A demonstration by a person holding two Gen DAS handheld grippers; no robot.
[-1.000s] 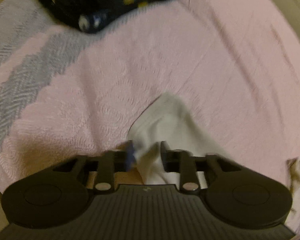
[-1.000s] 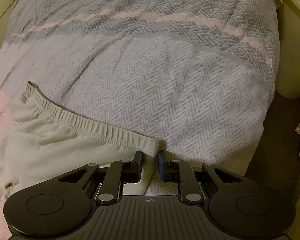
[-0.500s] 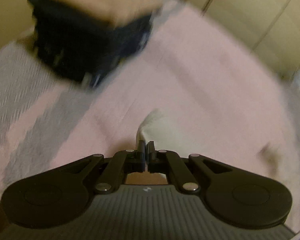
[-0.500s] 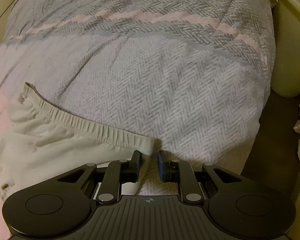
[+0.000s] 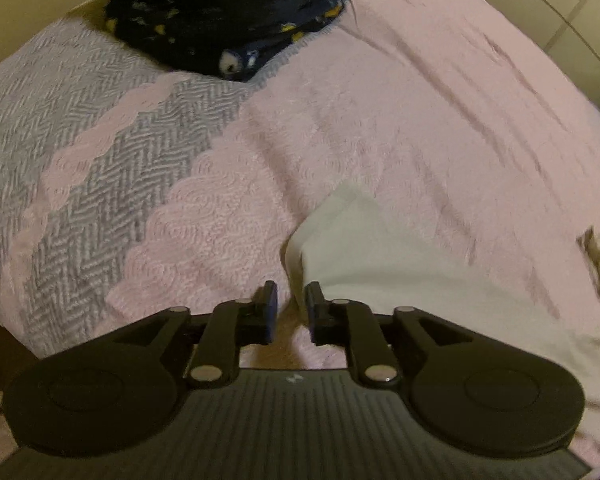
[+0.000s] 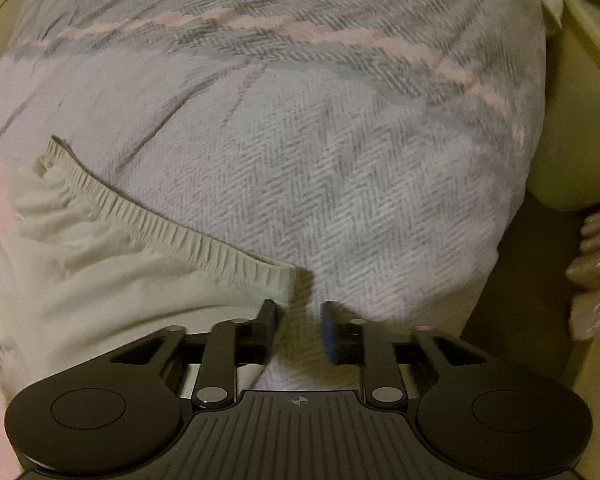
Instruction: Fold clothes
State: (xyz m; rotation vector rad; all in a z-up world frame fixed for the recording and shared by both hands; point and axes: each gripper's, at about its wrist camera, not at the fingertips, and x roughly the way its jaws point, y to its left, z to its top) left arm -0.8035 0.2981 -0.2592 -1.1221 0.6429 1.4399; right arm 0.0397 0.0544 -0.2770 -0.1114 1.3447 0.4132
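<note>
Right now my left tool (image 5: 291, 306) has its jaws parted with a narrow gap, and the hem edge of the cream garment (image 5: 380, 256) stands in that gap close to the right finger; whether either pad touches the cloth I cannot tell. From there the garment spreads away to the right and toward me over the pink part of the blanket (image 5: 400, 112), with one pointed corner lying just ahead of the fingertips. Farther left the blanket turns to grey herringbone with a scalloped pink stripe. At the far edge, well apart from the tool, sits a dark pile (image 5: 236, 20) of navy cloth with small yellow and white spots.

My right tool (image 6: 299, 322) is open wider, jaws holding nothing. Its left finger (image 6: 267, 314) sits just beside the end of the garment's waistband (image 6: 172, 236), at the corner where the gathered elastic stops; I cannot tell if it touches. The waistband runs away up and to the left, and the body of the garment (image 6: 100, 284) lies left of the tool, wrinkled. Between and ahead of the fingers is bare grey herringbone blanket (image 6: 340, 152), crossed farther off by a pink stripe.
</note>
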